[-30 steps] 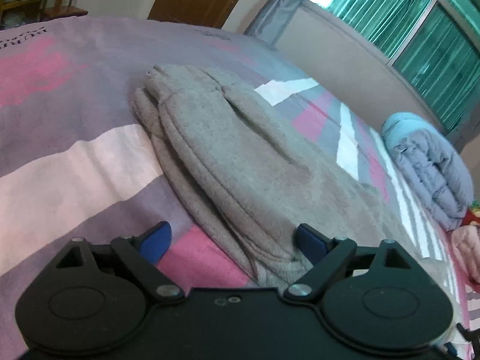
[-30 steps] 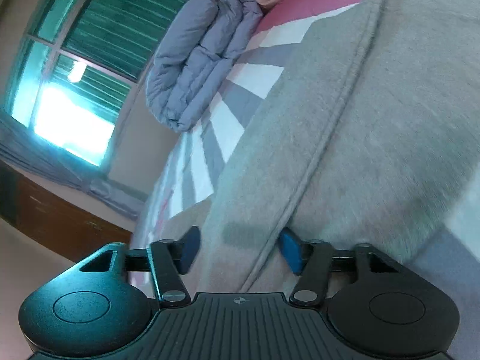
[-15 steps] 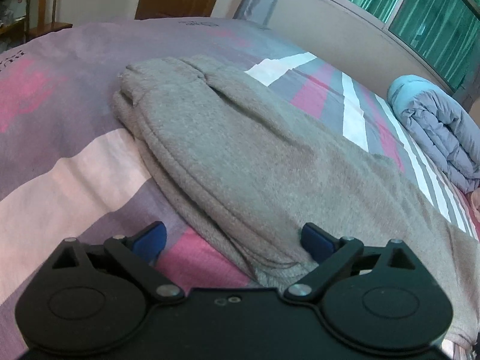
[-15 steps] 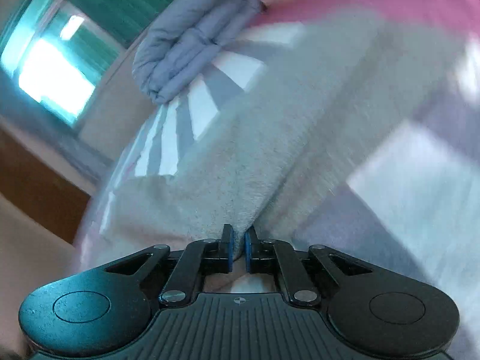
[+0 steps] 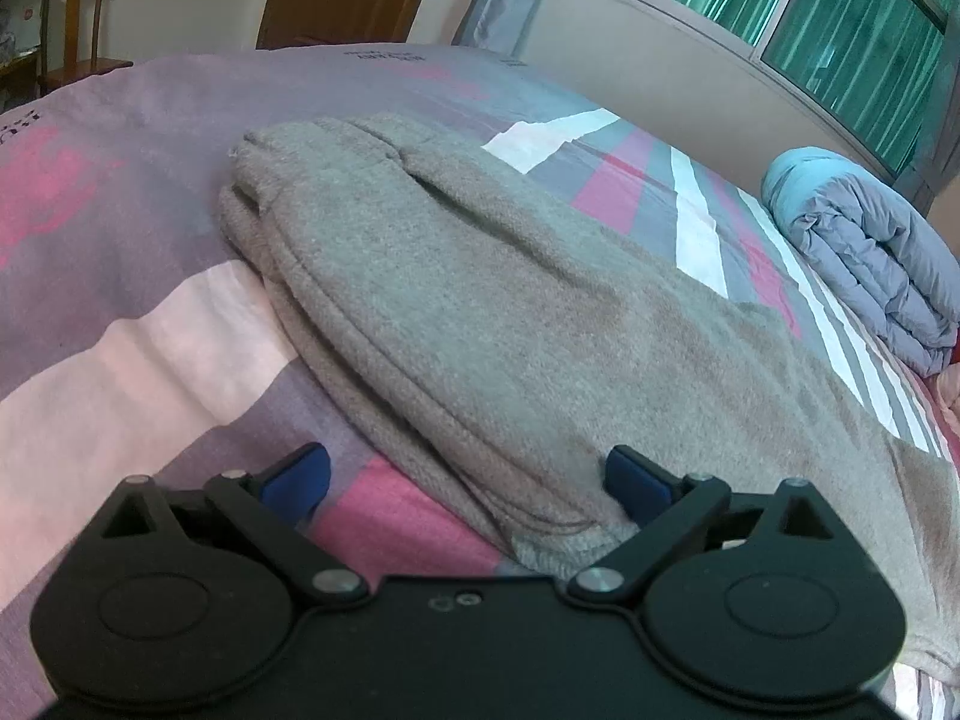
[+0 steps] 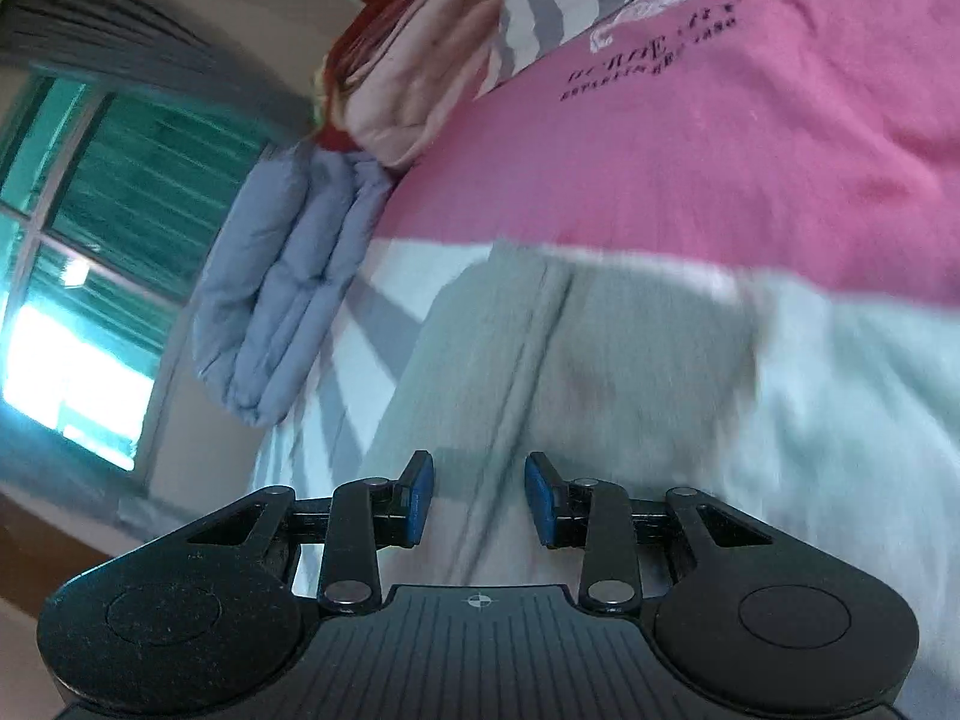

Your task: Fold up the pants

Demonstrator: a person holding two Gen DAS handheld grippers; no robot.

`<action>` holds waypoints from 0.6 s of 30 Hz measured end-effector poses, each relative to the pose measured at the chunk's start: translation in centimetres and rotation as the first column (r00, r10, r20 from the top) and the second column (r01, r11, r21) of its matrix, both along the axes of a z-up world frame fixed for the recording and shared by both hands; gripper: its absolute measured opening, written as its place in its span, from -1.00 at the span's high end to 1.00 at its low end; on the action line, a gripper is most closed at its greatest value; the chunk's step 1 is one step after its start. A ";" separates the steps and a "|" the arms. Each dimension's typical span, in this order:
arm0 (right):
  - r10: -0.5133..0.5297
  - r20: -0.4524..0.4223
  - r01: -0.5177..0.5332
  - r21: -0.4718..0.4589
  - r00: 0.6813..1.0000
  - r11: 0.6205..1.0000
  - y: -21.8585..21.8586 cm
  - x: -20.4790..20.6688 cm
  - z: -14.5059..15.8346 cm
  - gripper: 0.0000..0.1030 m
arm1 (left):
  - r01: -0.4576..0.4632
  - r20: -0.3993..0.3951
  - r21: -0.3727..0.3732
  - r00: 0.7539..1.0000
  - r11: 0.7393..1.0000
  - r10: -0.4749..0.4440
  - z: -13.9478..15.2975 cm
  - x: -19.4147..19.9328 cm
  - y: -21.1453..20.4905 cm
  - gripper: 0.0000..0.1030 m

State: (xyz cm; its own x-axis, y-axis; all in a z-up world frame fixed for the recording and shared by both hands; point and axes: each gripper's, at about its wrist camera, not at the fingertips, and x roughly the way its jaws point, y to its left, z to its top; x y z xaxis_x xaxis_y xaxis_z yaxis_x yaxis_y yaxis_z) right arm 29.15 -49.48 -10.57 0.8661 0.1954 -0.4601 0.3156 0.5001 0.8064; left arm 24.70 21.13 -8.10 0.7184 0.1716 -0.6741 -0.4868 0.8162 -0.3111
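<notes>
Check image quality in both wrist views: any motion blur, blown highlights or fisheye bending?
Left wrist view: sharp; the gray pants show clear knit texture, the window wall bows from fisheye distortion, and the left gripper is open. Right wrist view: motion-smeared pants and bedsheet, window blown out white, right gripper crisp and open.

Dark lettering is printed on the pink bedsheet panel [image 6: 720, 138]; only "1880" is made out. Remaining print is illegible.
</notes>
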 end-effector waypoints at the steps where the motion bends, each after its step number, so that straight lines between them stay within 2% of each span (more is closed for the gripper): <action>1: 0.002 -0.014 -0.002 -0.008 1.000 1.000 -0.1 0.7 0.3 0.61 | 0.000 -0.001 0.002 1.000 1.000 0.000 0.0 0.0 0.0 -0.80; 2: 0.023 -0.020 -0.024 -0.023 1.000 0.999 -0.8 1.1 0.6 0.92 | 0.001 -0.002 0.003 1.000 1.000 -0.001 0.0 0.0 0.0 -0.80; 3: 0.046 -0.005 -0.047 -0.059 0.999 0.997 -0.6 1.3 1.4 0.92 | 0.001 -0.001 0.002 1.000 1.000 -0.001 0.0 0.0 0.0 -0.80; 6: 0.083 0.132 -0.064 -0.141 0.988 0.988 -1.4 -1.2 5.3 0.92 | 0.001 0.001 0.004 1.000 1.000 -0.001 0.0 0.0 -0.1 -0.81; 8: 0.076 0.167 -0.044 -0.185 0.983 0.982 -1.3 -3.9 6.8 0.92 | 0.001 0.004 0.007 1.000 1.000 -0.001 -0.1 0.0 -0.1 -0.81; 9: 0.071 0.147 -0.039 -0.210 0.987 0.977 -1.2 -5.0 6.7 0.92 | 0.001 0.003 0.008 1.000 1.000 -0.001 -0.1 0.0 -0.1 -0.81; 11: 0.062 0.048 -0.049 -0.228 0.997 0.972 -1.2 -5.3 4.6 0.92 | 0.003 0.001 0.011 1.000 1.000 -0.003 -0.1 0.0 -0.1 -0.81; 13: 0.066 -0.043 -0.072 -0.132 0.997 0.989 -2.2 -4.7 1.2 0.92 | 0.007 -0.001 0.007 1.000 1.000 -0.007 0.0 0.0 0.0 -0.81; 15: 0.039 -0.007 -0.039 -0.047 0.999 0.998 -3.0 -5.2 0.2 0.92 | 0.013 0.003 0.005 1.000 1.000 -0.013 0.0 -0.1 0.0 -0.81; 17: 0.031 0.016 -0.031 -0.048 0.999 0.998 -2.8 -5.5 0.8 0.91 | 0.013 0.008 0.005 1.000 1.000 -0.013 -0.1 -0.2 0.1 -0.81; 18: 0.037 0.053 -0.033 -0.080 0.998 0.996 -2.3 -5.9 1.7 0.92 | 0.011 0.010 0.008 1.000 1.000 -0.012 -0.1 -0.2 0.0 -0.81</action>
State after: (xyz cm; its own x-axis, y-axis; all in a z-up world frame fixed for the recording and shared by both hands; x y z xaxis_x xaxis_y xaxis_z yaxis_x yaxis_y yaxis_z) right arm 23.23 -51.77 -8.90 0.8835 0.1908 -0.4279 0.2538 0.5729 0.7794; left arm 24.51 21.17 -8.24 0.7268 0.1684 -0.6659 -0.4744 0.8241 -0.3094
